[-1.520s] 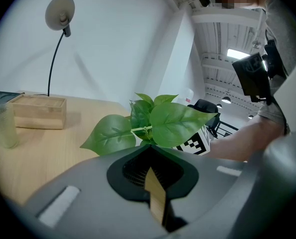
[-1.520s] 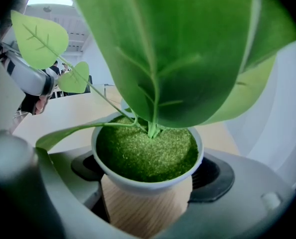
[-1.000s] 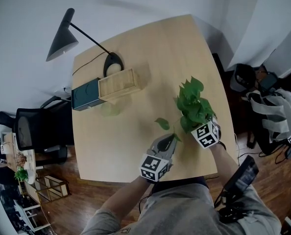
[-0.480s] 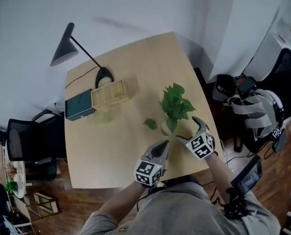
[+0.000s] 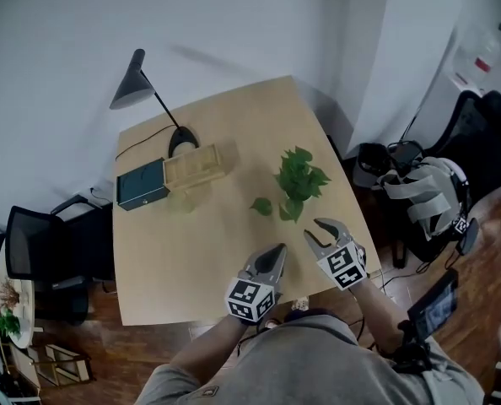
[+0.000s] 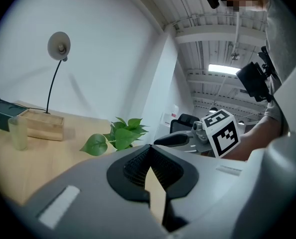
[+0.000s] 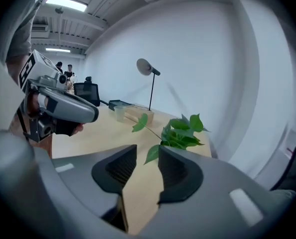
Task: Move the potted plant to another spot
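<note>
The potted plant (image 5: 297,180) stands on the right part of the wooden table (image 5: 234,133); its green leaves hide the pot. A long stem with one leaf (image 5: 261,206) reaches left. Both grippers hang near the table's front edge, apart from the plant. My left gripper (image 5: 276,251) is shut, pads meeting at the tips (image 6: 148,159), with nothing in it. My right gripper (image 5: 318,233) has its jaws closing with a narrow gap (image 7: 147,163) and nothing between them. The plant (image 7: 180,132) shows beyond the right jaws, and in the left gripper view the plant (image 6: 120,133) lies ahead to the left.
A black desk lamp (image 5: 137,87) stands at the table's far left. Beside it are a wooden box (image 5: 198,165), a dark teal box (image 5: 141,184) and a pale cup (image 5: 183,201). A black chair (image 5: 40,243) is left of the table, bags (image 5: 428,192) on the floor right.
My right gripper has drawn back from the plant's base toward the front edge and its jaws have narrowed. The left gripper has also pulled back. The plant stays on the table.
</note>
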